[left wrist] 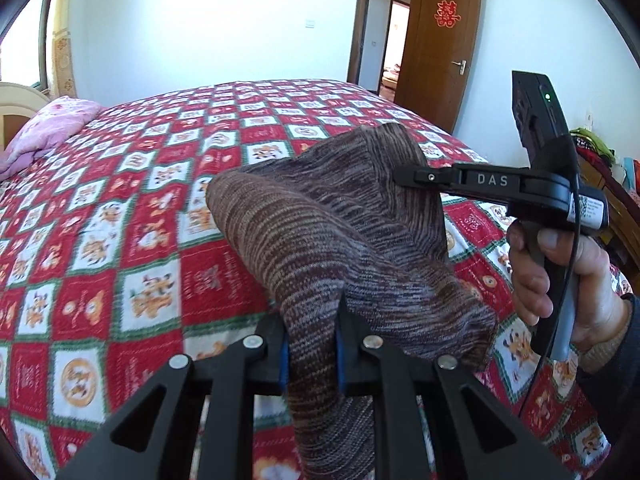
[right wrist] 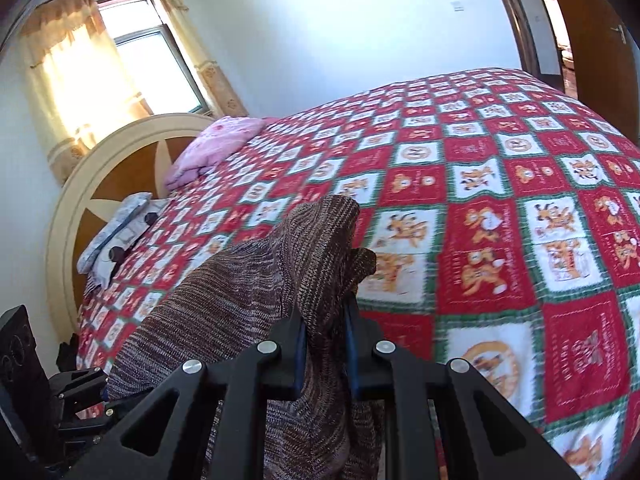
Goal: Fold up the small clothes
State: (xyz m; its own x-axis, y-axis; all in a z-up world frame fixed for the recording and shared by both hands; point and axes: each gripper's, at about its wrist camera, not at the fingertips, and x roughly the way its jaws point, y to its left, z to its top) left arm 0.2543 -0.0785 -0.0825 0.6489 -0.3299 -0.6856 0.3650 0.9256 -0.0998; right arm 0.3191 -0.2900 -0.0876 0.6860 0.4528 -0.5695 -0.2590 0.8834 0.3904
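- Bed (left wrist: 120, 208) with a red, white and green patchwork quilt fills both views; a pink pillow (left wrist: 52, 128) lies at its head and the middle of the quilt is bare, so I see no finished, folded piece laid down on it
- Brown knit garment (left wrist: 320, 232), the one piece of clothing in hand, hangs in the air above the quilt, stretched between the two grippers, not resting flat; part of it drapes down below the fingers in both views
- Left gripper (left wrist: 311, 354) has its fingers closed tight on one bunched edge of the garment, the cloth squeezed between the blue pads
- Right gripper (right wrist: 325, 354) likewise has its fingers clamped on another edge; in the left wrist view it shows side-on, held in a hand (left wrist: 560, 280), its tip buried in the knit
- Judged from this, the fold is at an early stage: the garment is lifted and spread, no crease is set yet
- Left to do, as I read it: lay it flat on the bed, bring the halves over, let go, and take any further pieces, though none shows here
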